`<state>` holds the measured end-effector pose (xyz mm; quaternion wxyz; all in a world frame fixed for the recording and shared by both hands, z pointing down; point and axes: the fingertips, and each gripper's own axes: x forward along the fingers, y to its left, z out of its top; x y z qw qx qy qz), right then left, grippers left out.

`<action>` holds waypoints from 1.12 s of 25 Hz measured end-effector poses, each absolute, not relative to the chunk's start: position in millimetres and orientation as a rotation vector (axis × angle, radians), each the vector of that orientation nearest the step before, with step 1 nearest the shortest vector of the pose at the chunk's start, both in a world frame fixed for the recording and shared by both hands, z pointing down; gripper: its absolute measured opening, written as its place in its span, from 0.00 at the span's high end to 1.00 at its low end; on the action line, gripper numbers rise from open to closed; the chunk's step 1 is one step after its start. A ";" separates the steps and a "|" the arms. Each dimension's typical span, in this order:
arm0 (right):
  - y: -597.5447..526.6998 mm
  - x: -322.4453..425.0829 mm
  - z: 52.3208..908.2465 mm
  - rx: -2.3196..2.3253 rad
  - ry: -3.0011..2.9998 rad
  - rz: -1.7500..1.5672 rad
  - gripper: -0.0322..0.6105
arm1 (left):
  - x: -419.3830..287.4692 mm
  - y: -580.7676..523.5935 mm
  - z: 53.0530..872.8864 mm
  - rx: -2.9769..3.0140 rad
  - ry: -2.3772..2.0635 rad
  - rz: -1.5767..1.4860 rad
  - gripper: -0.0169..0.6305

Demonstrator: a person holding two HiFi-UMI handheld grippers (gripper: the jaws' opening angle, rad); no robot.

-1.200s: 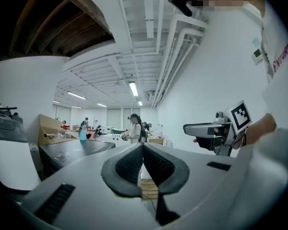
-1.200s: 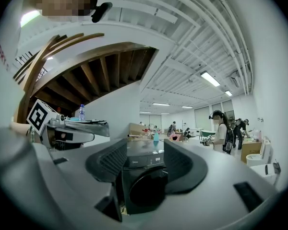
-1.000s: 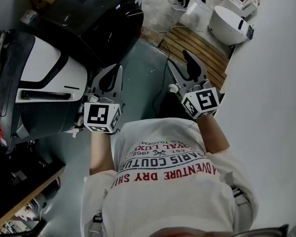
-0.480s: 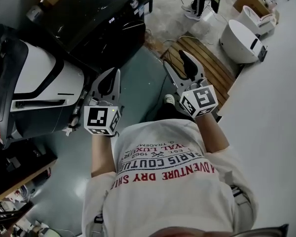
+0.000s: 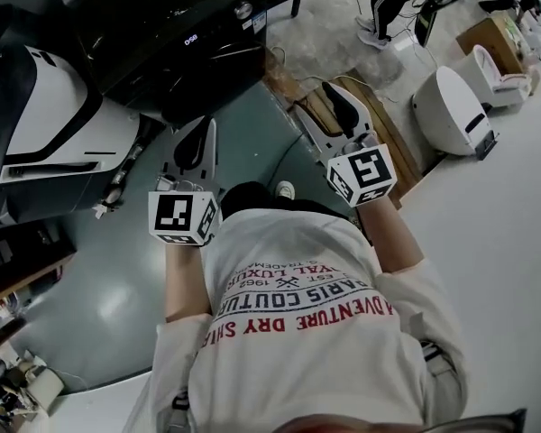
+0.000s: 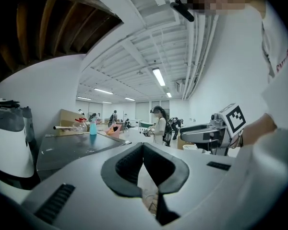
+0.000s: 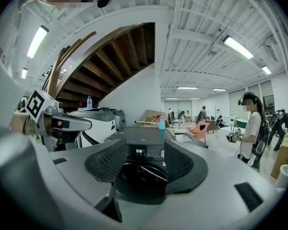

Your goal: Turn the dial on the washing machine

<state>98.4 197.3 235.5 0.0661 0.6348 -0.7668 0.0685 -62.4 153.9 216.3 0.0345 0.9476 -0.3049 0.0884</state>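
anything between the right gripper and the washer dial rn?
Nothing. In the right gripper view the open right gripper frames the dial on the washing machine; the head view shows only floor between.

Washing machine looked like dark glossy plastic, door all shiny with reflections. The white appliance beside it was smooth glossy plastic too. Left gripper and right gripper were matt grey plastic with ribbed black rubbery-looking pads. Slatted platform was bare wood, floor smooth with a slight sheen, and the person's shirt was plain white cloth.
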 end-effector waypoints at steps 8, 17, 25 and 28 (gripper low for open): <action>122.7 124.2 270.8 1.769 -2.353 0.263 0.58 | -53.6 110.8 255.5 2.752 -1.080 0.350 0.95; 4.8 133.4 319.1 1.640 -2.335 0.238 0.57 | -39.5 24.4 292.7 2.639 -1.173 0.325 0.95; -93.9 139.1 382.5 1.584 -2.276 0.187 0.56 | -31.1 -73.0 347.0 2.571 -1.233 0.313 0.95; -122.5 135.7 405.3 1.558 -2.253 0.192 0.54 | -32.6 -97.6 363.0 2.554 -1.266 0.305 0.95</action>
